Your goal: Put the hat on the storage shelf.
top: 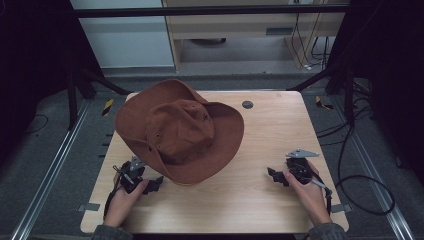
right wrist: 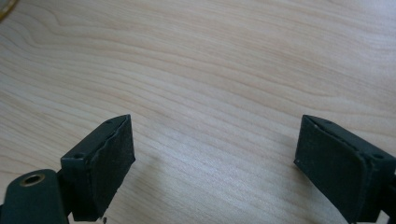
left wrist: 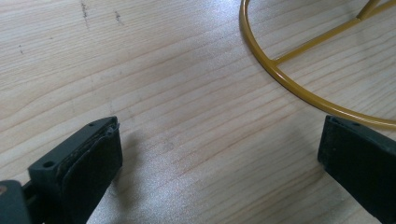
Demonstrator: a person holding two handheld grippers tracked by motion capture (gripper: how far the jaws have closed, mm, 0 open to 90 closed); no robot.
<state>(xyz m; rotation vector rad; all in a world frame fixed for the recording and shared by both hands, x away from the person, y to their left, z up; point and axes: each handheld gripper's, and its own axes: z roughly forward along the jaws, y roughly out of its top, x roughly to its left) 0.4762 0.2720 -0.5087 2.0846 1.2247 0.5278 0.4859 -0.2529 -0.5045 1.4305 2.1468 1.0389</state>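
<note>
A brown wide-brimmed hat (top: 180,132) is seen in the high view on the left half of the wooden table (top: 260,200), reaching from close to the far left corner down toward the middle of the near half. The hat is tilted rather than laid flat: its crown is turned up and toward the near left, the far part of the brim is raised near the far edge, and the near part of the brim dips toward the table in front of the left gripper. Its long axis runs from the far left corner toward the near right. What holds it at this tilt cannot be told from the high view.

A yellow wire ring (left wrist: 280,77) with a straight spoke is shown in the left gripper view, lying on the table just ahead of that gripper's right-hand jaw.

The left gripper (top: 152,185) is held low near the near left corner, just beside the near brim and not touching it; its jaws are spread wide with bare wood between them. The right gripper (top: 276,176) is held near the right edge, well apart from the hat, and is pointed toward the table's middle; its jaws are likewise spread wide over bare wood.

A small grey round disc (top: 247,104) is set in the table near the far edge.
</note>
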